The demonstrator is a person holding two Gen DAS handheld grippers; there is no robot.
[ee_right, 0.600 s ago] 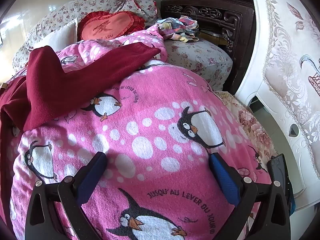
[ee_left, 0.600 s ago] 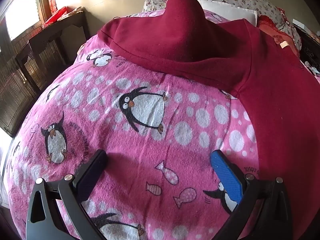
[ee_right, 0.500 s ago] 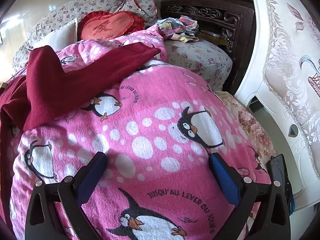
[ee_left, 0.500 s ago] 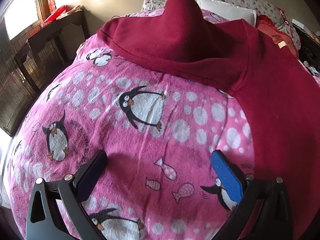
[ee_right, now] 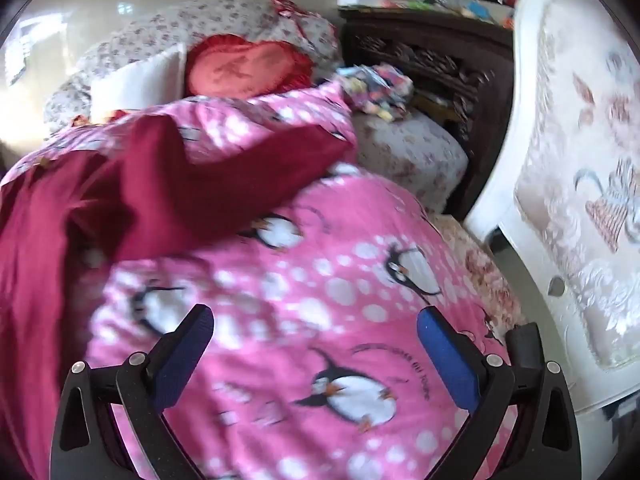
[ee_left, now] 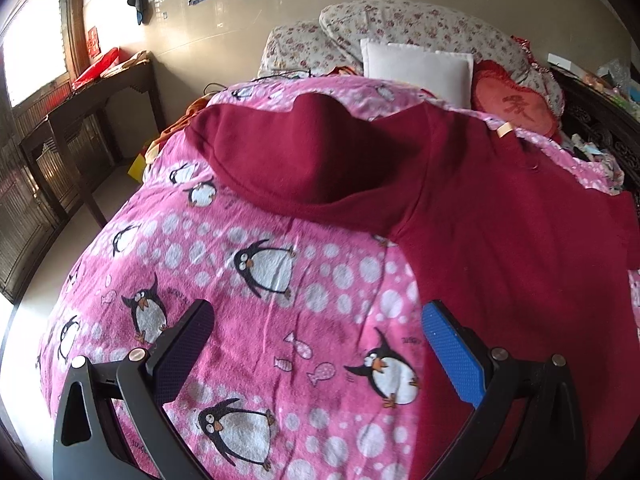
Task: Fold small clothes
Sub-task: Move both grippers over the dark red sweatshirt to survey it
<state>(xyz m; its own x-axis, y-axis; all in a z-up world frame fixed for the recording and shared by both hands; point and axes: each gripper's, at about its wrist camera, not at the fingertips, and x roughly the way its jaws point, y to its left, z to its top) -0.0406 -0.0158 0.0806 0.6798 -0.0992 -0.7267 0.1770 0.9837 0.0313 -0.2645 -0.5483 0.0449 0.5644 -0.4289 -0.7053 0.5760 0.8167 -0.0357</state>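
Maroon garment (ee_left: 500, 216) spread over penguin blanket (ee_left: 248, 264)

Black hand-held gripper (ee_left: 316, 328), blue pads (ee_left: 452, 354)

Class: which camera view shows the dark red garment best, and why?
The left wrist view. There the garment is sharp, spread across the penguin blanket, one sleeve draped over a hump. The right wrist view shows it blurred and cut off at the left edge.

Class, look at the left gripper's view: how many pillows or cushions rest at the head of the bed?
3. A flowered pillow lies along the back, a white pillow leans in front of it, and a red heart cushion sits to its right. The blanket may hide more.
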